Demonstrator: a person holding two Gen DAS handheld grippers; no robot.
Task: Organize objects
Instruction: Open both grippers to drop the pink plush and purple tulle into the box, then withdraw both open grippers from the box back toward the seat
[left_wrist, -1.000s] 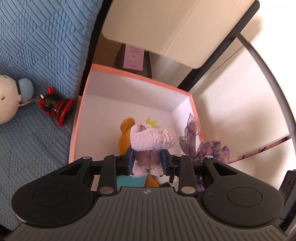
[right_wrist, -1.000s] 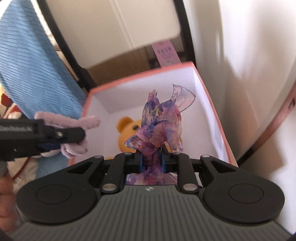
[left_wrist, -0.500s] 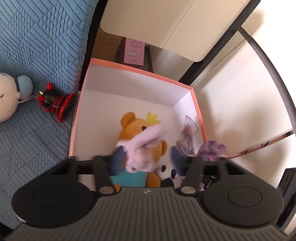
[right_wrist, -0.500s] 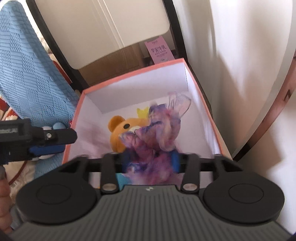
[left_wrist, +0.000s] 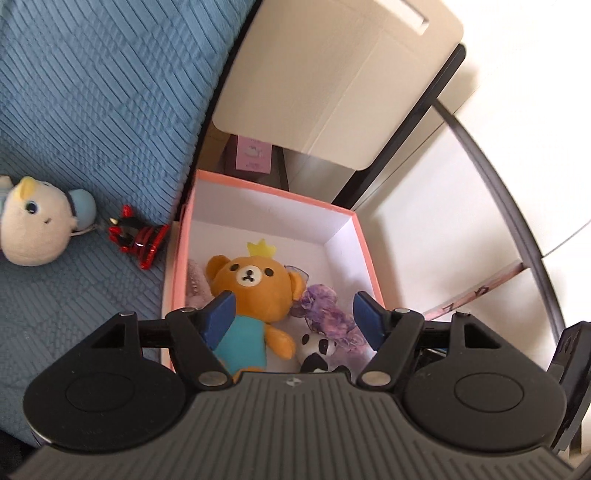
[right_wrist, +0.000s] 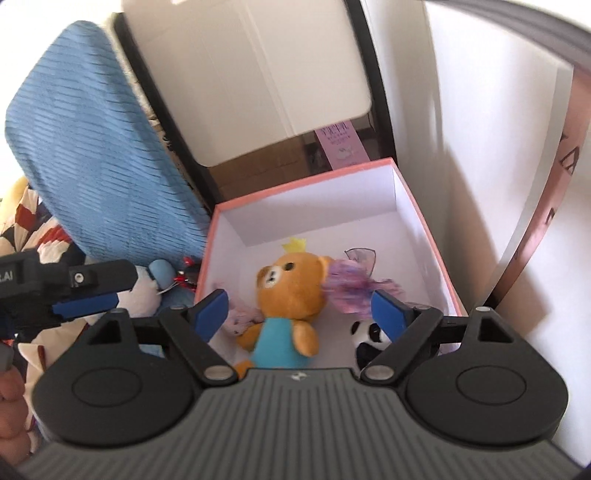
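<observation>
A pink-rimmed white box (left_wrist: 364, 243) (right_wrist: 424, 218) holds an orange bear plush (left_wrist: 255, 288) (right_wrist: 291, 291) with a yellow crown, a pale pink fuzzy item (left_wrist: 195, 284) (right_wrist: 242, 317) at its left, a purple sheer scrunchie (left_wrist: 328, 314) (right_wrist: 354, 288) at its right, and a panda plush (left_wrist: 319, 350) (right_wrist: 367, 334). My left gripper (left_wrist: 293, 315) is open and empty above the box. My right gripper (right_wrist: 301, 314) is open and empty above the box. The left gripper also shows at the left of the right wrist view (right_wrist: 86, 295).
On the blue quilted bedding (left_wrist: 92, 92) left of the box lie a white round plush (left_wrist: 31, 221) and a red-and-black figure (left_wrist: 135, 236). A white board (left_wrist: 332, 85) and a pink carton (left_wrist: 253, 155) stand behind the box. A white wall (right_wrist: 480, 147) is at right.
Both grippers opened and rose. The pink fuzzy item dropped from the left gripper and the purple scrunchie from the right gripper into the box.
</observation>
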